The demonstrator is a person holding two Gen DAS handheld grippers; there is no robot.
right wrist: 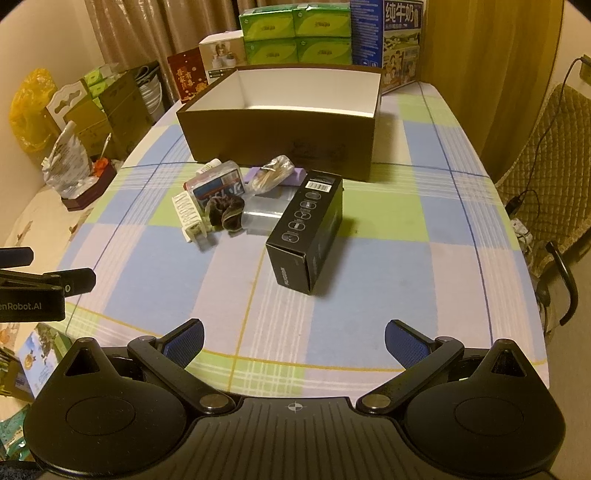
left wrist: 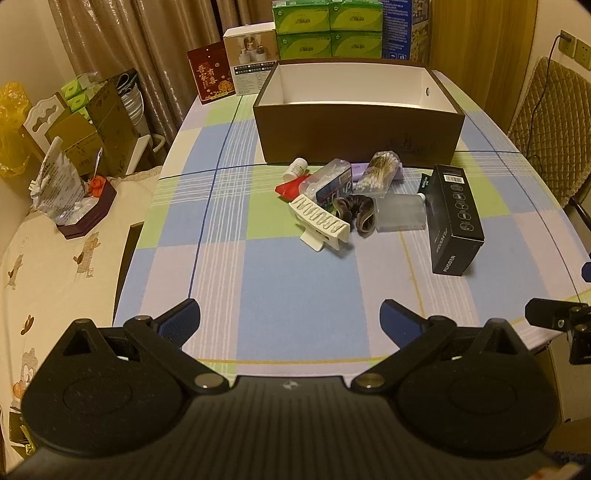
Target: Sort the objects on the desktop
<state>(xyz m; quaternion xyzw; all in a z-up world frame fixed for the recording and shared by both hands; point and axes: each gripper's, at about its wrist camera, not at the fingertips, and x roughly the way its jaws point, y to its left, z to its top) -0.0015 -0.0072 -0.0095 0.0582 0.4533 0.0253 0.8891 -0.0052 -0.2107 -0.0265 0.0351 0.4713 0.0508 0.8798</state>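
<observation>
An open brown box [left wrist: 358, 131] [right wrist: 277, 140] with a white inside stands at the far middle of the checked tablecloth. In front of it lies a cluster: a black carton [left wrist: 452, 218] [right wrist: 306, 229], a white hair clip [left wrist: 319, 223] [right wrist: 190, 214], a dark scrunchie [left wrist: 356, 212] [right wrist: 225, 212], a clear plastic case [left wrist: 400, 212], a bag of cotton swabs [left wrist: 380, 171] [right wrist: 271, 173], a blue-labelled pack [left wrist: 332, 184] [right wrist: 218, 184] and a small white bottle [left wrist: 297, 166]. My left gripper [left wrist: 290, 321] and right gripper [right wrist: 293, 339] hang open near the table's front edge, nothing between their fingers.
Green tissue packs [left wrist: 328, 29], a white carton [left wrist: 251, 55] and a red card [left wrist: 210, 74] stand behind the brown box. A side surface at the left holds a crumpled bag [left wrist: 59, 184] and a dark tray. A padded chair [right wrist: 546, 173] stands at the right.
</observation>
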